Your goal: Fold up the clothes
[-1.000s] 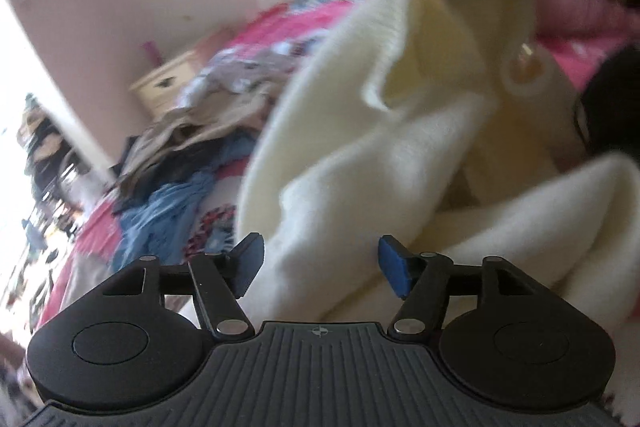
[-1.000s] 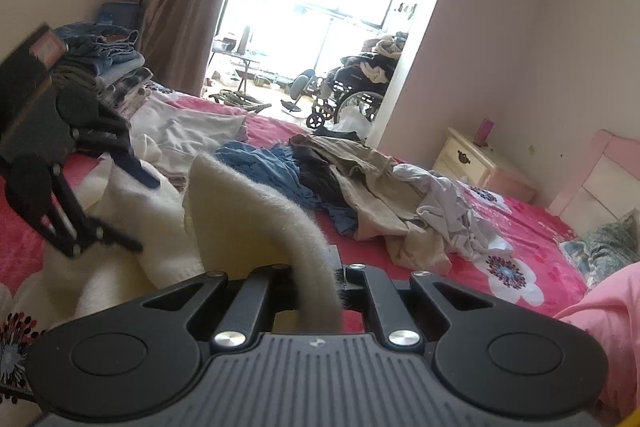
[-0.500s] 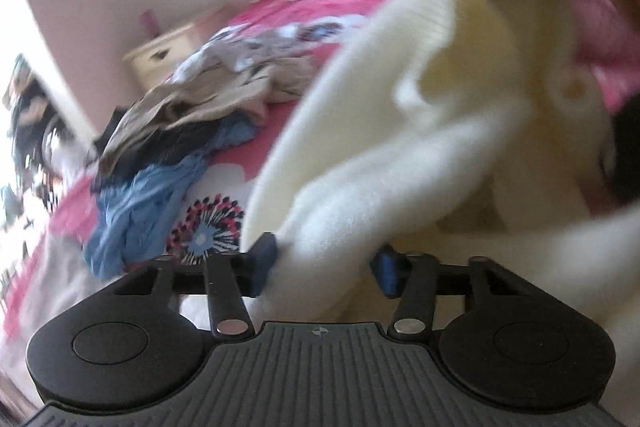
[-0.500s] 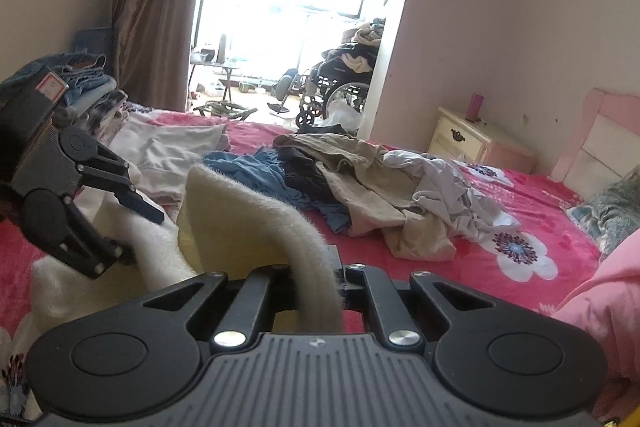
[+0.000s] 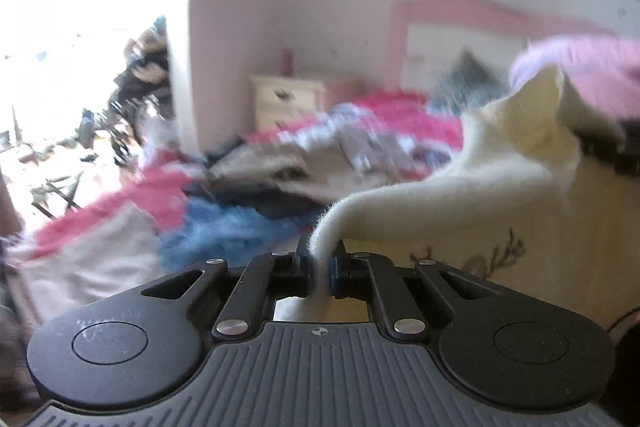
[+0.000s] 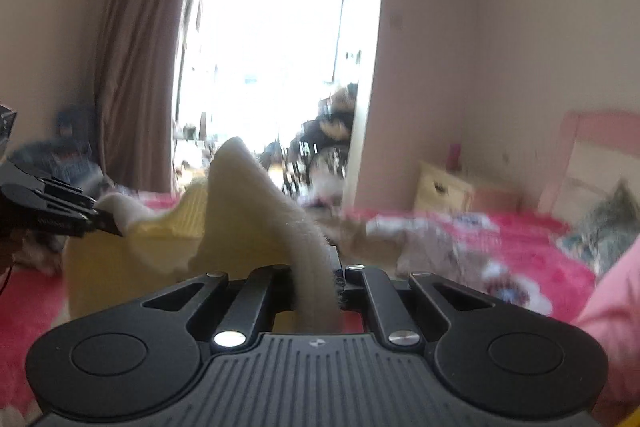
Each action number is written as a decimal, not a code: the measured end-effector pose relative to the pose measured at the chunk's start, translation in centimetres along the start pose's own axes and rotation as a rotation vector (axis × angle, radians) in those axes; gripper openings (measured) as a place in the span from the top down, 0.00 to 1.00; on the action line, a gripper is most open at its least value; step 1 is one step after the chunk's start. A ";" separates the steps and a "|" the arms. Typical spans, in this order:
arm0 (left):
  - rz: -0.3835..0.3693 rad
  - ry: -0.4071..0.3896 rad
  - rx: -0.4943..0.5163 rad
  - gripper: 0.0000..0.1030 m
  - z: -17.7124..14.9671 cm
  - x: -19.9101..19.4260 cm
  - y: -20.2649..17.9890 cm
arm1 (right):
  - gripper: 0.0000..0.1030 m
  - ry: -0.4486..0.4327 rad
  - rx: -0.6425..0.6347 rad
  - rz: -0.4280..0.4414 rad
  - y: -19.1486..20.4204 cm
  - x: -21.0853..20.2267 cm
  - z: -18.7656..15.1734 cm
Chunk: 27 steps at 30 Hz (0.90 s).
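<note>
**Ana:** Over the pink bed (image 5: 132, 195), big change: a second ago the left claw (image 5: 319, 269) stood wide open against the cream sweater (image 5: 460, 211), and now it's clenched tight on a fuzzy fold of it!

**Ben:** And the right claw (image 6: 316, 287)? Same as before, pinched shut on another edge of that sweater (image 6: 256, 203). You can see the left claw (image 6: 76, 221) out at the left of its view, gripping its own corner.

**Ana:** So both ends are held, and the sweater hangs stretched between them, up off the bed where it lay heaped a moment ago. My read: that's the spread before the first fold.

**Ben:** Agreed, nothing's folded yet. Behind it the heap of unfolded clothes (image 5: 304, 163) is sprawled across the bedspread, blue and beige pieces among them.

**Ana:** Any baskets, bins, boxes?

**Ben:** None I can spot. The nightstand (image 6: 444, 187) by the wall has its drawer shut, so whatever's inside is hidden. Everything's blurred, mind you.
</note>
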<state>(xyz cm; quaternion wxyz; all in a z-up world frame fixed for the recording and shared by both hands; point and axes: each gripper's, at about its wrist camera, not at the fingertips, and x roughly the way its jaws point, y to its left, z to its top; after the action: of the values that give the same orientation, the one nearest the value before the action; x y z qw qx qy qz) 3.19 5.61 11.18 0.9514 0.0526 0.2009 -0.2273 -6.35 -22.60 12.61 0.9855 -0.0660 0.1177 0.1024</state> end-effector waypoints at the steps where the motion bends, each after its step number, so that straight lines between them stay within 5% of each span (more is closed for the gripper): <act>1: 0.014 -0.030 -0.008 0.94 0.9 -1.4 0.0 | 0.93 -0.032 -0.005 0.007 0.1 -0.6 0.8; 10: 0.090 -0.357 -0.063 0.94 7.9 -14.2 -2.4 | 0.93 -0.339 -0.065 0.039 1.1 -7.5 8.6; 18: 0.089 -0.546 -0.017 0.94 11.2 -22.0 -5.9 | 0.93 -0.560 -0.147 0.038 1.6 -14.9 14.8; 27: 0.066 -0.713 0.041 0.94 12.3 -27.6 -8.8 | 0.93 -0.701 -0.166 0.054 2.0 -20.9 17.5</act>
<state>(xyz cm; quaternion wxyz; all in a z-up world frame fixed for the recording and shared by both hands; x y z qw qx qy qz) -18.91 6.80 33.62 0.9673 -0.0044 -0.1501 -0.2044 -22.83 -21.87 34.43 0.9543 -0.1034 -0.2345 0.1539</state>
